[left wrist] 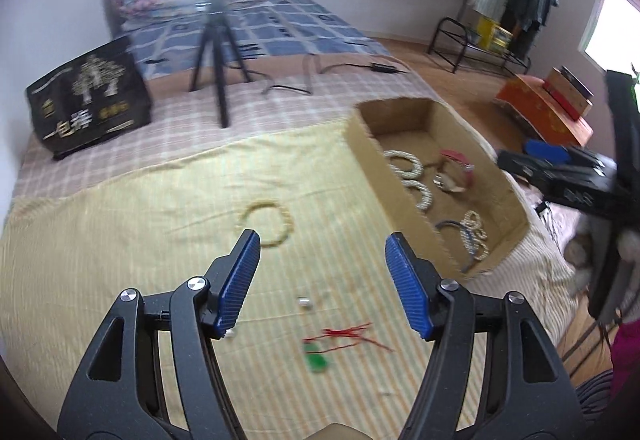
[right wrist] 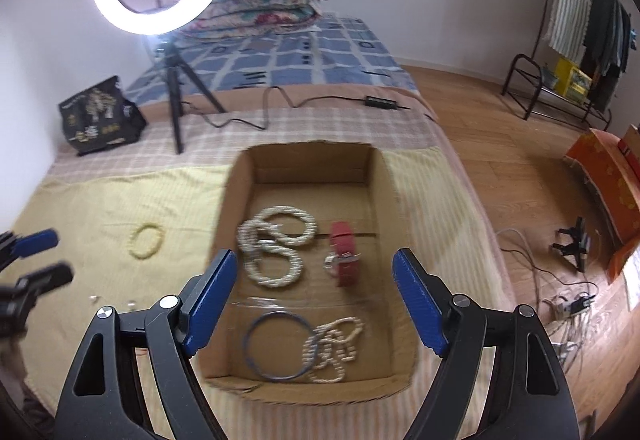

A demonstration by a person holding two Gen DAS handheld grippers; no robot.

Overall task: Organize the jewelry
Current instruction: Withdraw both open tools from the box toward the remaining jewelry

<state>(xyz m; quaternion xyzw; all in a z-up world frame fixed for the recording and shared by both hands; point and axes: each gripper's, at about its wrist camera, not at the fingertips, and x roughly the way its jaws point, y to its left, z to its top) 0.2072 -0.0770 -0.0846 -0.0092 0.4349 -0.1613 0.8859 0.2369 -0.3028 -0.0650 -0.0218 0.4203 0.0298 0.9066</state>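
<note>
Both grippers' fingers (left wrist: 245, 272) spread, empty; right gripper (right wrist: 314, 268) above box (right wrist: 384, 184) rim.

A pale yellow cloth (left wrist: 140, 240) with fine stripes covers the near part of the bed, over a pink and cream checked blanket (right wrist: 320, 128). Farther back lies a blue and white grid-patterned cover (right wrist: 288, 60). A plain brown cardboard box (right wrist: 384, 200) holds cream-white beaded strands (right wrist: 276, 236), a red band (right wrist: 344, 252), and a dark blue ring (right wrist: 278, 346). A yellowish bead bracelet (left wrist: 266, 224) lies on the cloth, along with red thread (left wrist: 352, 334) and a green piece (left wrist: 316, 362). Both tools, left (left wrist: 322, 280) and right (right wrist: 314, 304), are black with ribbed blue pads (left wrist: 240, 280). A black bag (left wrist: 88, 100) carries gold and white print.
</note>
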